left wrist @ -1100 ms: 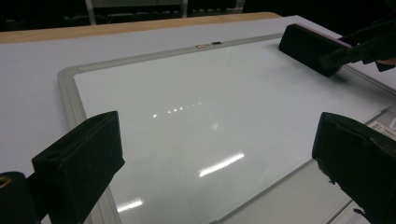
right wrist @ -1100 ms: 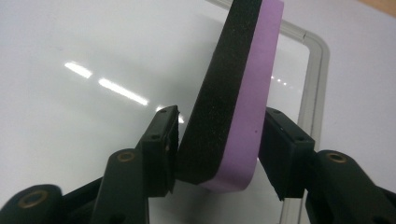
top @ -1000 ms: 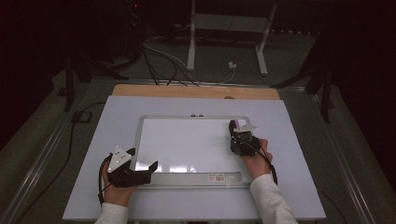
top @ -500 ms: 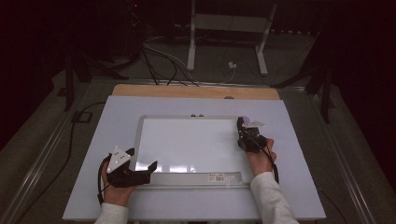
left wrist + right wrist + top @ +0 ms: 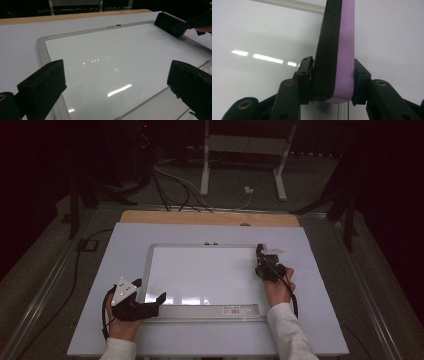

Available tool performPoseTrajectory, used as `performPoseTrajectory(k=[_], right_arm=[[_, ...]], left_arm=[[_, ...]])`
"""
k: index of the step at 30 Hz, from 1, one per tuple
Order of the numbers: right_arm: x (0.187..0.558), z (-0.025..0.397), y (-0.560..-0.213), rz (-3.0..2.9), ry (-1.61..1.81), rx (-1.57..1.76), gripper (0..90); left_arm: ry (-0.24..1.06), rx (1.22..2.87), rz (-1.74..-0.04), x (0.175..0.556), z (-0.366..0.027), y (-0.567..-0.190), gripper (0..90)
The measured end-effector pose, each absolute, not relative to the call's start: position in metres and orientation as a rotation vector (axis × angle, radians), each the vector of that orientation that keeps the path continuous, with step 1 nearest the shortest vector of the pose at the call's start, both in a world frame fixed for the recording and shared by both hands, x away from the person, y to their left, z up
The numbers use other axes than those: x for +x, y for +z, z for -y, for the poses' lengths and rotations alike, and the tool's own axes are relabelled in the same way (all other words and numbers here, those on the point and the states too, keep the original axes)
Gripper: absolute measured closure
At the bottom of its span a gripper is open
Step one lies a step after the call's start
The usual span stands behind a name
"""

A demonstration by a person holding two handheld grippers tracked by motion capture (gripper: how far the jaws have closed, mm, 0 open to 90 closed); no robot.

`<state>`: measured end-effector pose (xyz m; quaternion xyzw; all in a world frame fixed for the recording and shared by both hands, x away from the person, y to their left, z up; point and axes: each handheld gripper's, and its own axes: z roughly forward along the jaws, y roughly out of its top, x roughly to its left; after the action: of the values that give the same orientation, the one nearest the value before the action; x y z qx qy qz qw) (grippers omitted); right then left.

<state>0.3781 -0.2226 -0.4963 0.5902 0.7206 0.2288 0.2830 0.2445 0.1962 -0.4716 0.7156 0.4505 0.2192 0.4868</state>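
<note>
A white board [image 5: 200, 272] with a grey frame lies flat in the middle of the table, its surface bare and glossy. My right gripper [image 5: 264, 256] is at the board's far right corner, shut on a foam eraser [image 5: 260, 251]. Close up, the eraser [image 5: 337, 50] is black on one side and purple on the other, standing on edge between the jaws of the right gripper [image 5: 333, 80] over the white board [image 5: 257, 32]. My left gripper [image 5: 149, 292] rests open at the board's near left corner. Its own view shows the left gripper [image 5: 117, 87] with jaws wide apart, the white board [image 5: 107, 57], and the eraser [image 5: 166, 22] far off.
A pale cover [image 5: 120, 250] spans the table, with a wooden strip [image 5: 210, 217] along the far edge. A barcode label [image 5: 233, 310] sits on the board's near frame. Cables [image 5: 170, 185] and a metal stand [image 5: 245, 145] are on the dark floor beyond.
My right gripper has shifted a little right and farther along the board's right edge, turning with the eraser still in it. The left gripper has stayed put.
</note>
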Motion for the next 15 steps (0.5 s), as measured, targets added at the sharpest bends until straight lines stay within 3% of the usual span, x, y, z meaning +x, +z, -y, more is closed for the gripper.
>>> performPoseTrajectory(k=[10, 12, 15], right_arm=[[0.3779, 0.2246, -0.4958, -1.949, 0.624, 1.571, 57.3], [0.3766, 0.2251, -0.4943, -1.952, 0.653, 1.569, 49.5], [0.3731, 0.2254, -0.4875, -1.960, 0.740, 1.534, 27.5]], left_arm=[[0.538, 1.734, -1.098, 0.2442, -0.1969, -0.4717, 2.8], [0.539, 1.735, -1.098, 0.2441, -0.1980, -0.4716, 2.8], [0.546, 1.726, -1.102, 0.2440, -0.1999, -0.4704, 2.7]])
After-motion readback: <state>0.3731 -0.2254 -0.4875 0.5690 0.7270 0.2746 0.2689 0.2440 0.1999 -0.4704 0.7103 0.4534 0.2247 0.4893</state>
